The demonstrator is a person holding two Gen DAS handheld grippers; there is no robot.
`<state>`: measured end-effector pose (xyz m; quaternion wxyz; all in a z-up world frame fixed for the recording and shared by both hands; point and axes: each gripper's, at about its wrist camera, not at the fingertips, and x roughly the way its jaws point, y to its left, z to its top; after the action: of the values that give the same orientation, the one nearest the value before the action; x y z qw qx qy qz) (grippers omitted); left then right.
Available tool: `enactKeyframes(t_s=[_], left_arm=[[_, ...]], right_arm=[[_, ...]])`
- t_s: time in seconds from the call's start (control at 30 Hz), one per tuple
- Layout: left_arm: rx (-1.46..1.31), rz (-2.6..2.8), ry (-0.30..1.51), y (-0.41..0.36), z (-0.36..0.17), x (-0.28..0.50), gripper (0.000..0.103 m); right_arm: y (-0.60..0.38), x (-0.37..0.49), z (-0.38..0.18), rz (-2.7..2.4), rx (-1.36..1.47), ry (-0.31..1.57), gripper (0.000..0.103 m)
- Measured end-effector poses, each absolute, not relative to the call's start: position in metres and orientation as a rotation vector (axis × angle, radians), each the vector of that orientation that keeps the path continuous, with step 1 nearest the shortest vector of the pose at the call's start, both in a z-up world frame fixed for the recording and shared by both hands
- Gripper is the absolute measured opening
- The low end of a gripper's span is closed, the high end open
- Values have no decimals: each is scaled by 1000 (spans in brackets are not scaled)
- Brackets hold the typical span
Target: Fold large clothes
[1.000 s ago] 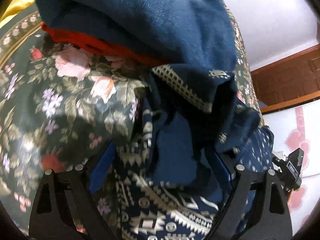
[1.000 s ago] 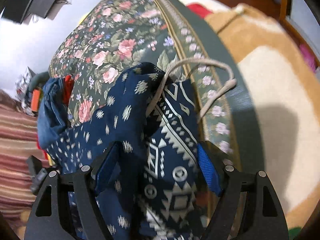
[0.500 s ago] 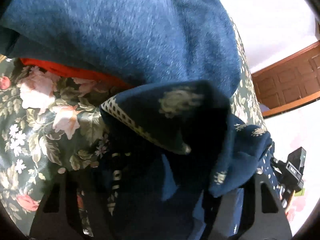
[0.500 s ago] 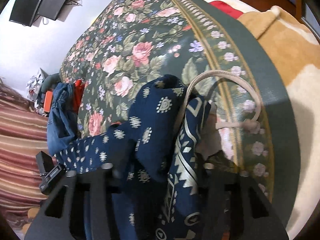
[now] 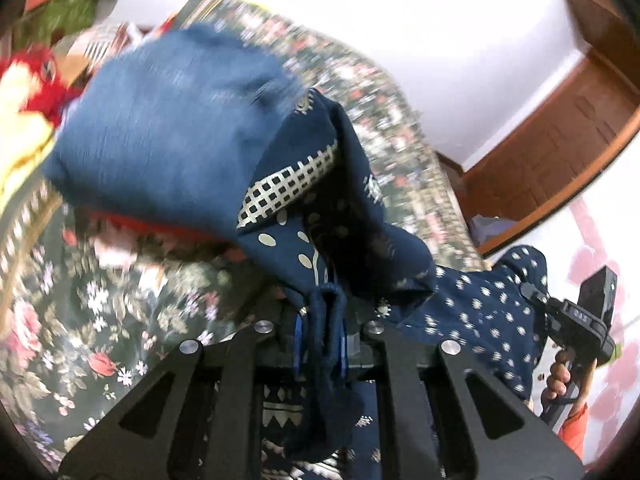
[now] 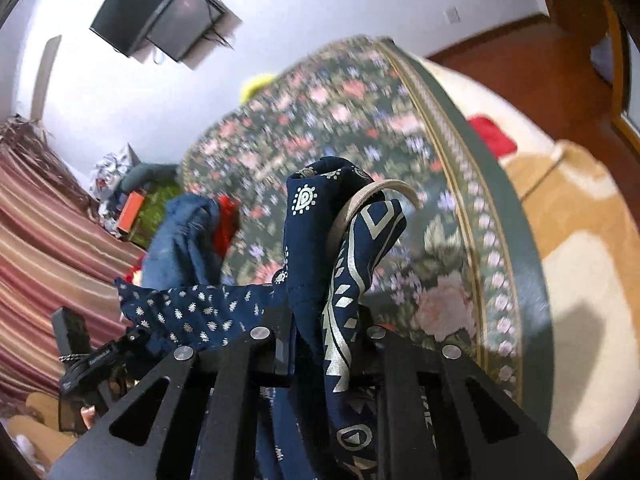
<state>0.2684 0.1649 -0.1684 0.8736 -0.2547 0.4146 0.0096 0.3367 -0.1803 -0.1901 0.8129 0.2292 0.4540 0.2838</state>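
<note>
2 tongs (image 5: 320, 334) (image 6: 320, 340) just closed, gripping navy patterned garment (image 5: 480, 308); denim pile (image 5: 168, 136) beside (floral bedspread (image 5: 120, 312) beneath).

motion blur smears the floral bedspread (image 5: 132, 300) and blue denim garment (image 5: 168, 148) in the left wrist view. bunched navy patterned cloth (image 6: 320, 280) hides the right gripper's (image 6: 320, 344) pads. the wall-mounted screen (image 6: 160, 20) shows nothing legible.

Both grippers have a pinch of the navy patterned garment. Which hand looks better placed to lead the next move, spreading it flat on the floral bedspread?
Right, probably. The right gripper faces bare floral bedspread; the left gripper holds the navy patterned garment beside a blue denim pile.
</note>
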Motion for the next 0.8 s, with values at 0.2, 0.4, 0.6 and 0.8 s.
enactKeyframes(t_s=[0.2,0.4,0.6,0.8], left_arm=[[-461,-22,775,134,-118,283,11],[-452,-14,782,141,-122,331,11],[-443,24,834,145,-150,385,11],[-389,101,914,152,-196,442,11]], right_arm=[[-195,345,-157,587,474,889,13],[-197,373,-143,538,424,841,13],[-198,419,-163,468,417,873,13],[-188,469,-213,379,380,973,13]])
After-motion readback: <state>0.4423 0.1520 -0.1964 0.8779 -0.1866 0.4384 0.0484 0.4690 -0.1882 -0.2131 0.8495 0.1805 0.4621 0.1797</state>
